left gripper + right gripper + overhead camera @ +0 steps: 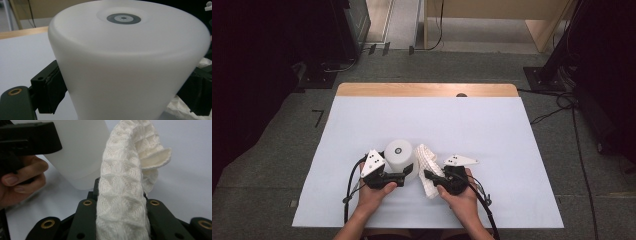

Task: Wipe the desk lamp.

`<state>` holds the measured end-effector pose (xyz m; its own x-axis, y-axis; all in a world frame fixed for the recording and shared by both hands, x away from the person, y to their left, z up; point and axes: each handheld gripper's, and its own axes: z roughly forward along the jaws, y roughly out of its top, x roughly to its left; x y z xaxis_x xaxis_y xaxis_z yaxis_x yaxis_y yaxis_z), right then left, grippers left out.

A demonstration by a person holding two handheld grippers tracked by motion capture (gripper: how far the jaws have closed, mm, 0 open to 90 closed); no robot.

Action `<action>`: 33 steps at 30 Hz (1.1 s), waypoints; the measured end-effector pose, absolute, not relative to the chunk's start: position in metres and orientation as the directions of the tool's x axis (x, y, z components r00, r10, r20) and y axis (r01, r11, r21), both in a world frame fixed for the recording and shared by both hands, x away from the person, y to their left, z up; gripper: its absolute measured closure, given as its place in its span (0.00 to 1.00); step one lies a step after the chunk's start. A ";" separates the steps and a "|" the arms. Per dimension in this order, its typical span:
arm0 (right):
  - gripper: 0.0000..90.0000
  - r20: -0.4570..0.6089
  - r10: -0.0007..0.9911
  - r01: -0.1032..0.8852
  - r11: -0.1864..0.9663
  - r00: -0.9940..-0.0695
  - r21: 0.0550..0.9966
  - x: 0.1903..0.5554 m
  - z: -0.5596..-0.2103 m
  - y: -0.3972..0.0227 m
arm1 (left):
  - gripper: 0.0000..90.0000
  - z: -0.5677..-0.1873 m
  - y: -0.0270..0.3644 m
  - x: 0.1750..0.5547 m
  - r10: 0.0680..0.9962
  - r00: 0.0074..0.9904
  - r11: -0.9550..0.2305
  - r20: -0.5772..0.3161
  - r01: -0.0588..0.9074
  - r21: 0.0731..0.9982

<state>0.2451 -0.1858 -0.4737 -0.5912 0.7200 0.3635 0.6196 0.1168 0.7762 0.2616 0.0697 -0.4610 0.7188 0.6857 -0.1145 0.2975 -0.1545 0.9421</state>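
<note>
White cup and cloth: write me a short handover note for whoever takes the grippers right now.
Left gripper: jaws on either side of the upside-down white cup, which stands on the table's white cover; a firm clamp cannot be confirmed.
Right gripper: shut on the white textured cloth, which stands up beside the cup, apart from it in the right gripper view.
Done: cloth picked up, cup bracketed.
Left, probably: steady the cup and bring the cloth onto it for wiping.

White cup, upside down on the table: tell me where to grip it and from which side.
Grip the white cup low on its side wall, coming in level from the person's side, one jaw on each flank, as the left gripper does. It stands inverted, so the rim is on the table and the closed base faces up, leaving nothing to hook. The wall tapers, so a low hold probably slips less.
</note>
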 end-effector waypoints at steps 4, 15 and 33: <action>0.82 0.382 0.693 0.608 0.103 -0.611 0.787 0.241 -0.464 -0.184 | 0.10 -0.462 0.063 0.259 0.660 0.745 -0.187 -0.094 0.284 0.940; 0.82 0.370 0.664 0.519 0.032 -0.650 0.854 0.231 -0.426 -0.198 | 0.10 -0.468 0.050 0.257 0.625 0.778 -0.260 -0.067 0.288 0.922; 0.82 0.396 0.658 0.602 0.110 -0.641 0.791 0.248 -0.460 -0.194 | 0.10 -0.461 0.057 0.258 0.613 0.787 -0.241 -0.069 0.269 0.933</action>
